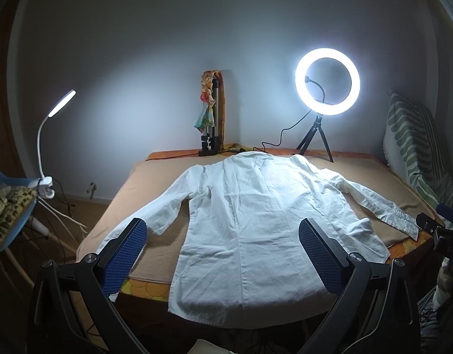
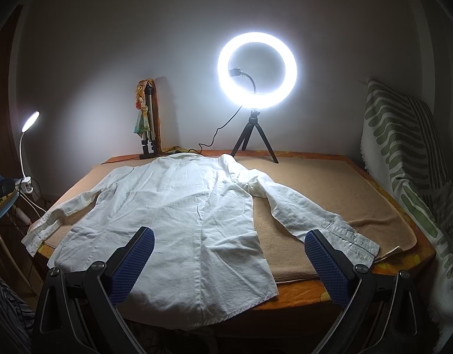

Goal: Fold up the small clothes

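A small white long-sleeved shirt point(image 1: 250, 224) lies spread flat, back up, on a tan mat point(image 1: 155, 177) on the table, collar toward the wall and both sleeves out to the sides. It also shows in the right wrist view point(image 2: 179, 224). My left gripper point(image 1: 223, 253) is open and empty, hovering above the shirt's hem near the table's front edge. My right gripper point(image 2: 229, 262) is open and empty, above the hem's right part, with the right sleeve cuff point(image 2: 350, 239) just beyond its right finger. The right gripper's body point(image 1: 442, 233) shows at the right edge of the left wrist view.
A lit ring light on a tripod point(image 1: 327, 85) and a folded tripod with a doll point(image 1: 210, 115) stand at the table's back. A clip lamp point(image 1: 52, 135) and blue chair point(image 1: 8, 206) stand left. A green-patterned cushion point(image 2: 403, 153) leans at the right.
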The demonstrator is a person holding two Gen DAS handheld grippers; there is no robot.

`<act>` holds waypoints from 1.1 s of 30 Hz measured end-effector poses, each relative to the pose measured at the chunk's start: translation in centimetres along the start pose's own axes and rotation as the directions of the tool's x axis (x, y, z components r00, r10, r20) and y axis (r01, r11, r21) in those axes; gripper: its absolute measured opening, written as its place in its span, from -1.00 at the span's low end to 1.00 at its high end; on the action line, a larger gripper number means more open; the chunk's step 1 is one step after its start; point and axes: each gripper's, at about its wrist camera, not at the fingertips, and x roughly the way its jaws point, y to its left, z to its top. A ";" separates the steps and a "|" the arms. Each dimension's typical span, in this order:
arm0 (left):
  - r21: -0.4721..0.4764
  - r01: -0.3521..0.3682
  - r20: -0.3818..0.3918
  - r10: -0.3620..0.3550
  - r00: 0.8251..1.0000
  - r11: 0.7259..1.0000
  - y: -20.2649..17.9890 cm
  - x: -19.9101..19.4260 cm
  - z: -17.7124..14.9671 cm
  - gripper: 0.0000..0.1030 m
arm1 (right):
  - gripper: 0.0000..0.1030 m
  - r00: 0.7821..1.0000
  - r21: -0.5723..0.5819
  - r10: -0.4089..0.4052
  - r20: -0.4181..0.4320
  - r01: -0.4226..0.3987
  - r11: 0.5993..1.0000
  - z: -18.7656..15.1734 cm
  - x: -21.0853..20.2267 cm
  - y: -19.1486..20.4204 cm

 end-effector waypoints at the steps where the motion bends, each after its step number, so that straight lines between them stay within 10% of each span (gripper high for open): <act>1: 0.000 0.000 0.000 0.000 1.000 1.000 0.0 0.0 0.0 0.99 | 0.99 1.000 0.000 0.001 0.000 -0.001 1.000 0.0 0.0 0.0; 33: -0.006 0.001 0.011 -0.001 1.000 1.000 0.2 -0.3 0.4 0.99 | 0.99 1.000 -0.004 0.003 -0.003 -0.003 1.000 0.3 -0.2 0.5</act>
